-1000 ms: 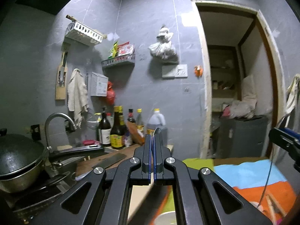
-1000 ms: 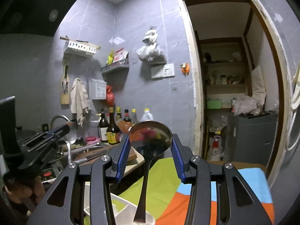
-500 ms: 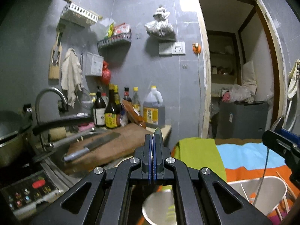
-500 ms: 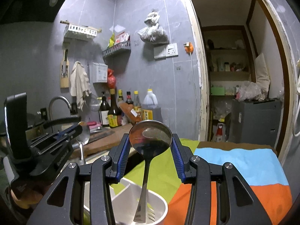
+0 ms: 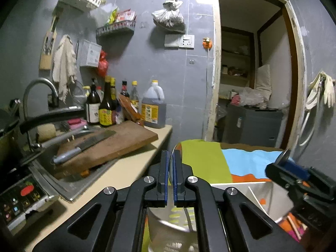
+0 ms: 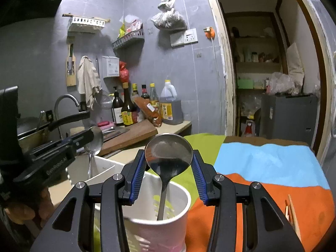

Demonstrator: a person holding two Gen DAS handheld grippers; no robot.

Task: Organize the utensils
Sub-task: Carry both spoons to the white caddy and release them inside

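My left gripper [image 5: 170, 157] is shut on a metal spoon [image 5: 173, 150], seen edge-on between its blue pads. From the right wrist view that spoon [image 6: 96, 140] hangs from the left gripper [image 6: 92, 135], its handle pointing down into a white box [image 6: 105, 168]. My right gripper [image 6: 169, 168] is shut on a metal ladle [image 6: 169, 155]. The pads clamp the rim of its bowl, and its handle reaches down into a white cup [image 6: 182, 191] right below. Under the left gripper another white cup wall [image 5: 163, 224] shows.
A wooden cutting board [image 5: 126, 140] with a cleaver [image 5: 84, 145] lies over the sink, with a tap [image 5: 40, 84] and bottles [image 5: 107, 107] behind. A green, blue and orange cloth [image 6: 273, 163] covers the table. Chopsticks [image 6: 292, 212] lie on it at right. A doorway opens beyond.
Both grippers have sunk and tipped downward. The cups and white box have come into view beneath them, and the ladle's handle now reaches into the cup.
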